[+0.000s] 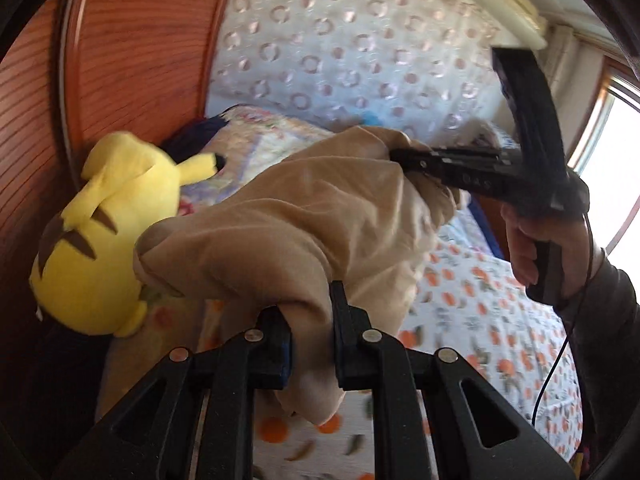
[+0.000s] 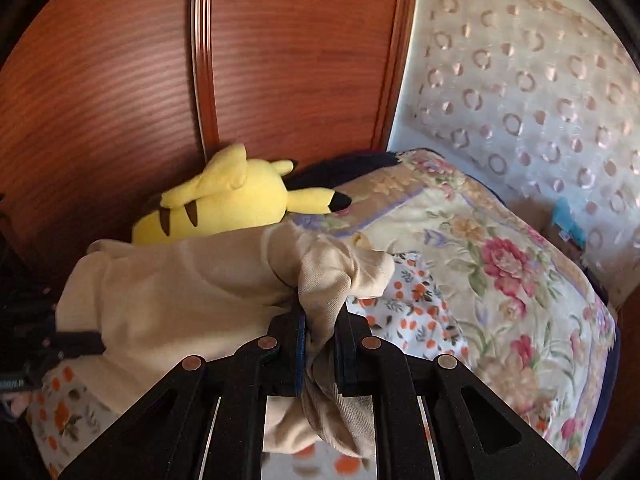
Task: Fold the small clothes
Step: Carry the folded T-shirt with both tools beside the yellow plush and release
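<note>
A beige garment [image 1: 304,208] is stretched between both grippers, lifted above the bed. My left gripper [image 1: 310,332] is shut on one bunched edge of it. My right gripper [image 2: 322,340] is shut on another bunched edge, with cloth hanging below the fingers. In the left wrist view the right gripper [image 1: 404,156] reaches in from the right, its tips buried in the garment. In the right wrist view the garment [image 2: 180,288] spreads to the left, and the left gripper [image 2: 72,344] shows dark at its far left edge.
A yellow plush toy [image 1: 108,236] lies by the wooden headboard [image 1: 120,48], and shows in the right wrist view too [image 2: 232,196]. An orange-print sheet [image 1: 500,328] covers the bed. A floral blanket [image 2: 500,264] lies at right. A patterned curtain [image 1: 360,40] hangs behind.
</note>
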The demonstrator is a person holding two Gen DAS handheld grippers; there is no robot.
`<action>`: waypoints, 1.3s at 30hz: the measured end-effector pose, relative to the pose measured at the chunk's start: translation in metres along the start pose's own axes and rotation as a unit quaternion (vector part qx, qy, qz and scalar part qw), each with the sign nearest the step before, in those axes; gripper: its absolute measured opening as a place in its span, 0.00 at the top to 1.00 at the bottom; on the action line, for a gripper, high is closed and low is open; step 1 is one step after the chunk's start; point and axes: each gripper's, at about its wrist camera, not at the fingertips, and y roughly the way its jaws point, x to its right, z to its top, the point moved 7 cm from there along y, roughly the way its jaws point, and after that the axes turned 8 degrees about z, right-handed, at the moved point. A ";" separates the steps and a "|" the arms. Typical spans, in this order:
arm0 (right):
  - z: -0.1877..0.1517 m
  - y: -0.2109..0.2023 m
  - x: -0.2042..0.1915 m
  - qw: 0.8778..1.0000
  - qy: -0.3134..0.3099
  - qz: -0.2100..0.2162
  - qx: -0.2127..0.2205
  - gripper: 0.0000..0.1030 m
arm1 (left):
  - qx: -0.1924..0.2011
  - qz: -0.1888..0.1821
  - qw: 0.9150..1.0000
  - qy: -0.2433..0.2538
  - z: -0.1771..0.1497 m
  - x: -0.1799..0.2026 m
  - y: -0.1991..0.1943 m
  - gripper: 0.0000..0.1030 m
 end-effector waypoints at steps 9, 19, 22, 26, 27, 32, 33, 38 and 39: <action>0.043 0.086 -0.014 0.999 -0.030 0.013 0.001 0.90 | 0.000 0.011 0.999 -0.047 -0.021 -0.031 0.011 0.84; 0.003 0.028 0.006 0.997 0.036 -0.005 0.067 0.62 | 0.031 0.044 0.998 -0.039 -0.026 -0.038 -0.009 0.72; -0.023 0.013 0.010 0.996 0.056 0.013 0.069 0.62 | 0.047 0.055 0.997 -0.029 -0.026 -0.041 -0.024 0.52; -0.052 0.016 0.012 0.996 0.071 0.025 0.042 0.62 | 0.074 0.075 0.994 -0.012 -0.014 -0.041 -0.037 0.52; -0.055 0.018 0.013 0.996 0.072 0.023 0.037 0.62 | 0.080 0.080 0.994 -0.007 -0.009 -0.039 -0.036 0.52; -0.061 0.043 0.026 0.995 0.100 0.018 0.018 0.62 | 0.041 0.068 0.996 0.030 0.000 -0.018 0.003 0.52; -0.062 0.050 0.029 0.994 0.104 0.016 0.013 0.62 | 0.027 0.067 0.997 0.036 -0.003 -0.014 0.010 0.52; -0.057 0.045 0.035 0.991 0.133 0.013 0.020 0.62 | 0.001 0.075 0.995 0.060 -0.017 -0.004 0.026 0.52; -0.058 0.040 0.033 0.991 0.133 0.013 0.022 0.62 | 0.002 0.071 0.996 0.058 -0.017 -0.002 0.023 0.52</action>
